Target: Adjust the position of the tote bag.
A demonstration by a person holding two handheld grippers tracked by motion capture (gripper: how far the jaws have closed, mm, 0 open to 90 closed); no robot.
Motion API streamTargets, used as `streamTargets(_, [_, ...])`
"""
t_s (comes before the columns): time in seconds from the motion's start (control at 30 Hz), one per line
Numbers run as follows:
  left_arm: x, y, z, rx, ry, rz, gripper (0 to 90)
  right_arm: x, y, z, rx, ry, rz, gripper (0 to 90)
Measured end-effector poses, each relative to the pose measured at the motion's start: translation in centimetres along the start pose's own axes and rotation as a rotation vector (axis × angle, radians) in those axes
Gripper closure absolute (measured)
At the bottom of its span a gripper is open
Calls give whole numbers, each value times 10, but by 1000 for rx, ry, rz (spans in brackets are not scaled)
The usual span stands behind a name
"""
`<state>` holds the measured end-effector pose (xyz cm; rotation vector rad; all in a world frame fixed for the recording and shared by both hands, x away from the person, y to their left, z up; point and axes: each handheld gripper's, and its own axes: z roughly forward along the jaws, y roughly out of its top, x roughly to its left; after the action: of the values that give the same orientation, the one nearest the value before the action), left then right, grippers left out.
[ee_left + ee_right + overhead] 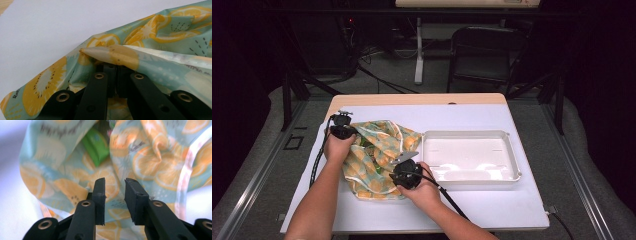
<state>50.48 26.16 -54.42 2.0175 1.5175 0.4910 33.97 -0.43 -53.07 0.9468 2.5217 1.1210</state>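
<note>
Two tongs on fruit-print bag [379, 157], table [522, 200].
Left tongs [113, 68] clenched on bag rim fold; right tongs [115, 195] parted, unclamped above fabric, green packet [96, 146] inside.

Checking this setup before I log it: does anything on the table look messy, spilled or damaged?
Nothing spilled or broken. The fruit-print bag lies crumpled and half open beside the white tray, a green packet showing inside. The left tongs pinch its rim.

Count: one citrus-print bag [379, 157], one green packet [96, 146] inside it, one white tray [470, 157], two handheld grippers, one table [422, 99].
</note>
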Motion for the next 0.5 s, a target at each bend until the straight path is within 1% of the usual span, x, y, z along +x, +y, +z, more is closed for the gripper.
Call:
streamTargets(0.07, [-2,0,0,-8,-3,-1,885,-1,7,-5,-35,-4,-1,691])
streamTargets(0.13, [-3,0,-1,-6,-4,13,885,-4,15,-9,-63,-13,-5,679])
streamTargets(0.17, [-3,0,-1,-6,-4,19,885,-5,19,-10,-75,-16,-4,676])
streamTargets(0.27, [-2,0,-1,-6,-6,18,885,-11,33,-10,-110,-11,-7,651])
streamTargets(0.37, [-2,0,-1,-3,-8,19,885,-15,46,0,-123,2,-27,604])
streamTargets(0.47, [-2,0,-1,-7,-5,20,885,-17,57,14,-96,-15,-67,538])
streamTargets(0.5, [-2,0,-1,-6,-7,23,885,-17,59,19,-87,-22,-73,525])
